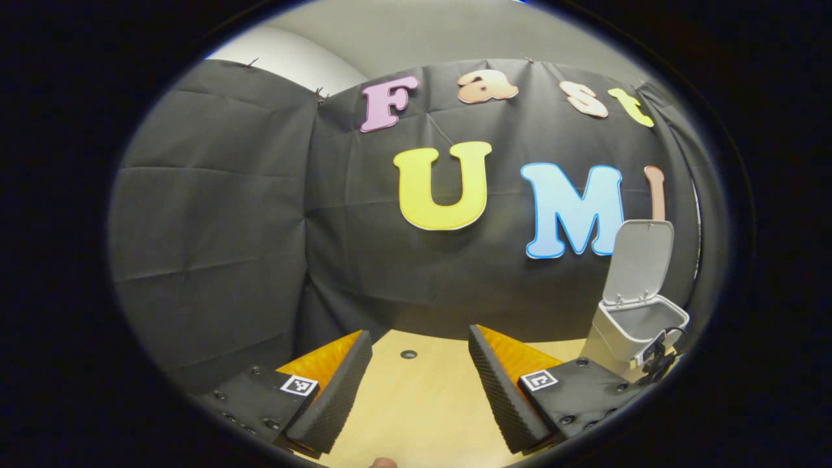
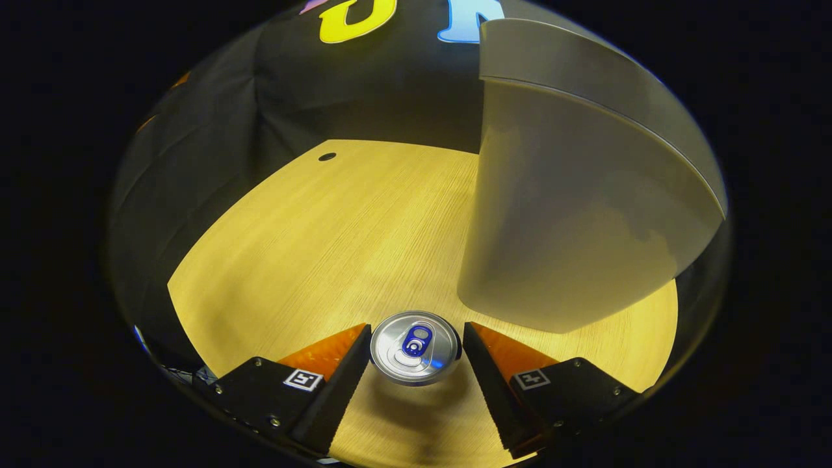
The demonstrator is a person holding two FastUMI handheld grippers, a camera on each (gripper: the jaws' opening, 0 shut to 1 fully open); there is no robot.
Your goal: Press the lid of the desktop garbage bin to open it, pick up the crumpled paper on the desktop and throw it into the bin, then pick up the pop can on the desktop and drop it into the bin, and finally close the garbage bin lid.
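Right claw (image 2: 416, 354): I have the can (image 2: 416, 348) between my fingers, top facing the camera. Both fingers sit at its rim, so I read it as pinched, though I can't confirm how hard the pads bite.
Can height: a shadow lies on the desk (image 2: 312, 247) under it, so I judge it lifted clear.
Bin (image 2: 559, 214): just ahead and to the right of the right claw, its wall looming close. From the left claw's camera it sits far right, lid (image 1: 637, 260) standing up, mouth open.
Left claw (image 1: 416, 383): spread wide, nothing between the fingers, bare desk ahead.
Paper: I see none on the desk; I take it that step is done.
Stage: carrying the can to the bin, by my reckoning.
Risk, slip: the can is smooth and round, gripped near its top; a tilt or jerk could let it slide out.
Risk, collision: the bin wall is close; if I swing right before rising above the rim, the can could strike it and shove the light bin.
Risk, lid: brushing the raised lid could knock it shut before the drop.
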